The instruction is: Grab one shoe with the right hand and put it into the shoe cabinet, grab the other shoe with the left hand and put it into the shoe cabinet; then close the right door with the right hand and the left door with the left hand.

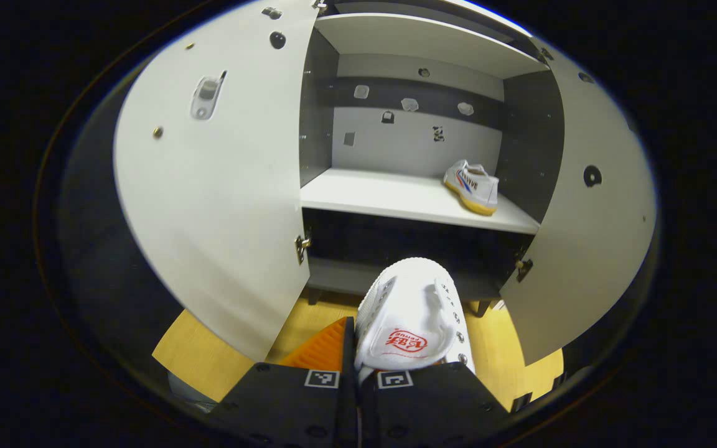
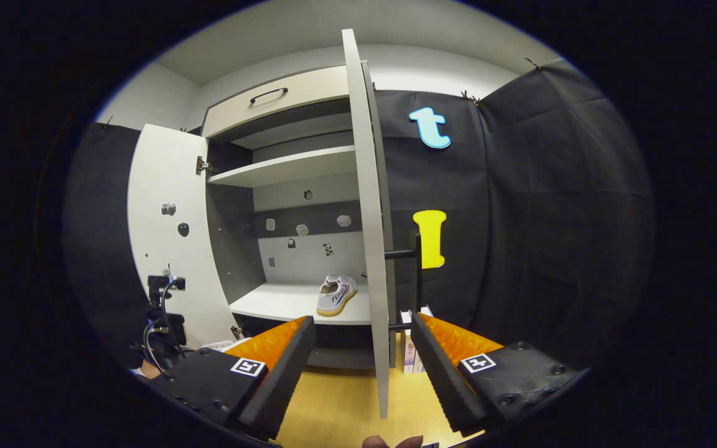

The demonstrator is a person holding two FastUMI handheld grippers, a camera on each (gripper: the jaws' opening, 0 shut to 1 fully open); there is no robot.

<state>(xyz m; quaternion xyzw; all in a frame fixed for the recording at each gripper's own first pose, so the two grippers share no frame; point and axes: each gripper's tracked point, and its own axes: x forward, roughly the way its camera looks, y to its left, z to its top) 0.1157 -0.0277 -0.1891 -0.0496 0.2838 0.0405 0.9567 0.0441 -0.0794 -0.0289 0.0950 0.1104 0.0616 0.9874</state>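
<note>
Shoe in hand (image 1: 411,317): white canvas, clamped at the heel by the left hand-held gripper (image 1: 357,367), toe pointing toward the shoe cabinet (image 1: 421,56); it hangs in front of the dark lower opening, below the middle shelf (image 1: 396,196).
Shoe on shelf (image 1: 472,185): white with a tan sole and side stripes, lying at the right end of the middle shelf, close to the cabinet's right wall (in the right gripper view it sits at (image 2: 335,294), partly behind the door's edge).
Left hand-held gripper: closed on the held shoe's heel, both fingers pressing the shoe.
Right hand-held gripper (image 2: 361,361): spread wide and holding nothing, with the right door's edge between its fingers, untouched.
Left door (image 1: 215,180): swung fully open.
Right door (image 2: 372,236): open, seen edge-on, with a dark bar handle (image 2: 417,274) on its outer face.
Floor (image 2: 340,404): yellow wood in front of the cabinet.
</note>
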